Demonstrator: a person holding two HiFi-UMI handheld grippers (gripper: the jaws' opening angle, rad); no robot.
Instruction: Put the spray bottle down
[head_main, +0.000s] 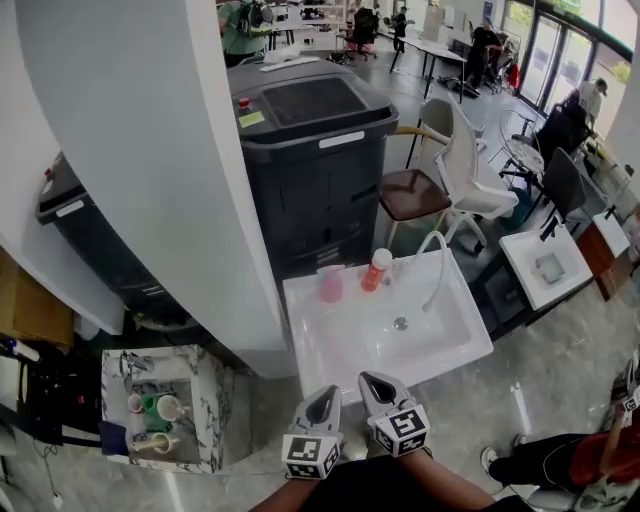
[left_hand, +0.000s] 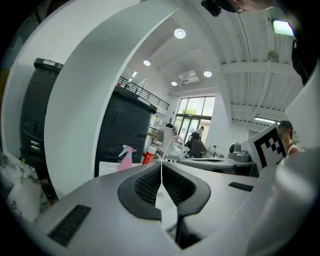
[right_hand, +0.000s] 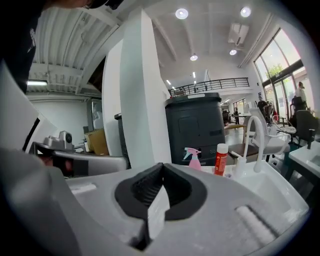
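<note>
The pink spray bottle (head_main: 331, 284) stands upright on the back left of the white sink's (head_main: 330, 350) rim, free of both grippers. Beside it stands a red bottle (head_main: 376, 270) with a white cap. My left gripper (head_main: 325, 393) and right gripper (head_main: 373, 381) hover side by side over the sink's front edge, well short of the bottles. Both are shut with nothing between the jaws. In the left gripper view the closed gripper (left_hand: 161, 165) points toward the spray bottle (left_hand: 125, 158). The right gripper (right_hand: 161, 167) is also closed, and its view shows the spray bottle (right_hand: 193, 159) farther off.
A curved white faucet (head_main: 437, 262) rises at the sink's back right. Behind the sink stands a large black bin (head_main: 315, 150), and a wide white column (head_main: 150, 150) fills the left. A marble box with cups (head_main: 205, 400) sits at lower left. A chair (head_main: 450, 170) stands at right.
</note>
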